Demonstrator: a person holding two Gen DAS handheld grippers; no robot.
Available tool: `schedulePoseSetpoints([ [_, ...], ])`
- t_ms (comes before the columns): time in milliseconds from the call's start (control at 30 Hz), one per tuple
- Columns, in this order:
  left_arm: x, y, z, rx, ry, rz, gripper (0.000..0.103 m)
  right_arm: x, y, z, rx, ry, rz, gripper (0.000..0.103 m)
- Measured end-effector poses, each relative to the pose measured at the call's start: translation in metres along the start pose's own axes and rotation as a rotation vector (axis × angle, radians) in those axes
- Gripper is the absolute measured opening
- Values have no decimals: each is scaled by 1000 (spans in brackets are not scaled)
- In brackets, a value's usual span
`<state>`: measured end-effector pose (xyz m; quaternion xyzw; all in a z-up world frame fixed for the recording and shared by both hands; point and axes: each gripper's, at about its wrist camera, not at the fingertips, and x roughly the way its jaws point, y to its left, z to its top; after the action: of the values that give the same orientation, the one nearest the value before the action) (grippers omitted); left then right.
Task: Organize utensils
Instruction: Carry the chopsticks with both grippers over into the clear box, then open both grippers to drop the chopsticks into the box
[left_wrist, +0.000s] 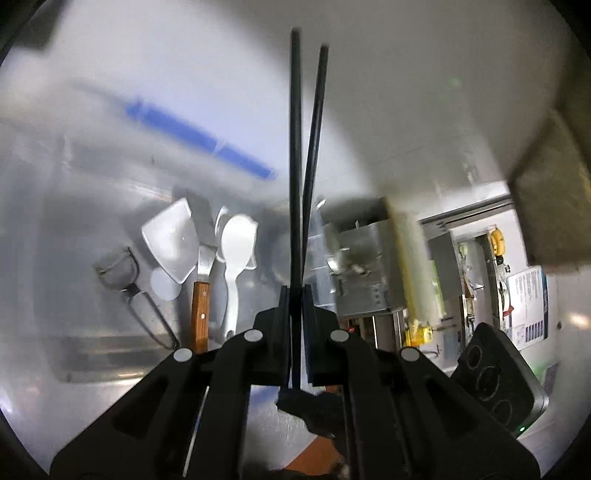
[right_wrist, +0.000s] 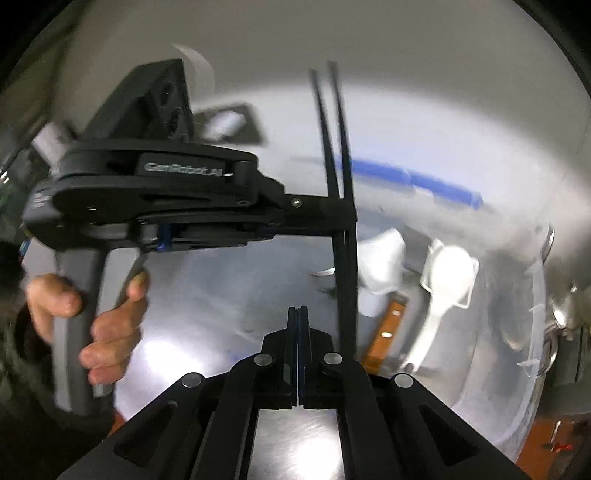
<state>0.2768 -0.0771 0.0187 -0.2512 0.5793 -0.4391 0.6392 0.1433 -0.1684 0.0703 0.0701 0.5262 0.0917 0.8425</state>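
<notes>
In the left wrist view we see utensils lying in a row on the steel bench (left_wrist: 92, 221), toward its near edge: a wire strainer (left_wrist: 122, 271) furthest left, then a white spatula (left_wrist: 171, 240), a wooden-handled turner (left_wrist: 200, 295), and a white rice spoon (left_wrist: 236, 247). Beyond them, blurred, a blue strip (left_wrist: 199, 142) runs across the bench surface.

Our left gripper (left_wrist: 295, 299) is clamped on a pair of black chopsticks (left_wrist: 295, 147) — the jaws pressed together with the sticks pinched between them, the far ends fanning slightly apart above the bench. To the right stand a clear container (left_wrist: 321, 243) and a metal box (left_wrist: 365, 266); we cannot tell what they hold.

From the right wrist view, a hand (right_wrist: 92, 317) wraps the grey handle of the left gripper (right_wrist: 345, 218), which reaches across from the left with the chopsticks (right_wrist: 334, 140) crossing its tip. Our right gripper (right_wrist: 297, 314) is fully together with nothing between the pads, hanging over bare steel — just left of the chopsticks' lower ends. The turner's wooden handle (right_wrist: 386, 332) and the rice spoon (right_wrist: 448, 273) lie further right.
</notes>
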Motion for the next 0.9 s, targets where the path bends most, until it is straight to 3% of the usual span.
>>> schedulePoseSetpoints([
  [200, 88, 59, 34, -98, 173, 135, 5, 73, -73, 8, 132, 169, 8, 1],
  [400, 119, 89, 39, -158, 262, 283, 5, 106, -104, 12, 175, 258, 6, 1],
  [500, 119, 88, 36, -145, 278, 330, 6, 105, -105, 14, 179, 246, -10, 3],
  [600, 102, 67, 32, -74, 247, 360, 6, 84, -92, 9, 136, 177, -57, 4],
  [667, 79, 42, 23, 6, 198, 399, 6, 53, -71, -1, 75, 97, -126, 7],
  [733, 50, 11, 8, 112, 113, 446, 6, 24, -54, -12, 24, 13, -183, 17],
  [800, 24, -20, -10, 210, 23, 509, 19, -5, -37, -28, -2, -74, -237, 41],
  [833, 8, -36, -24, 256, -26, 538, 28, -20, -31, -37, -5, -118, -264, 44],
  [867, -4, -44, -34, 283, -60, 559, 53, -33, -22, -49, -6, -156, -290, 47],
  [900, -18, -55, -49, 319, -113, 590, 71, -40, -17, -59, 1, -178, -307, 50],
])
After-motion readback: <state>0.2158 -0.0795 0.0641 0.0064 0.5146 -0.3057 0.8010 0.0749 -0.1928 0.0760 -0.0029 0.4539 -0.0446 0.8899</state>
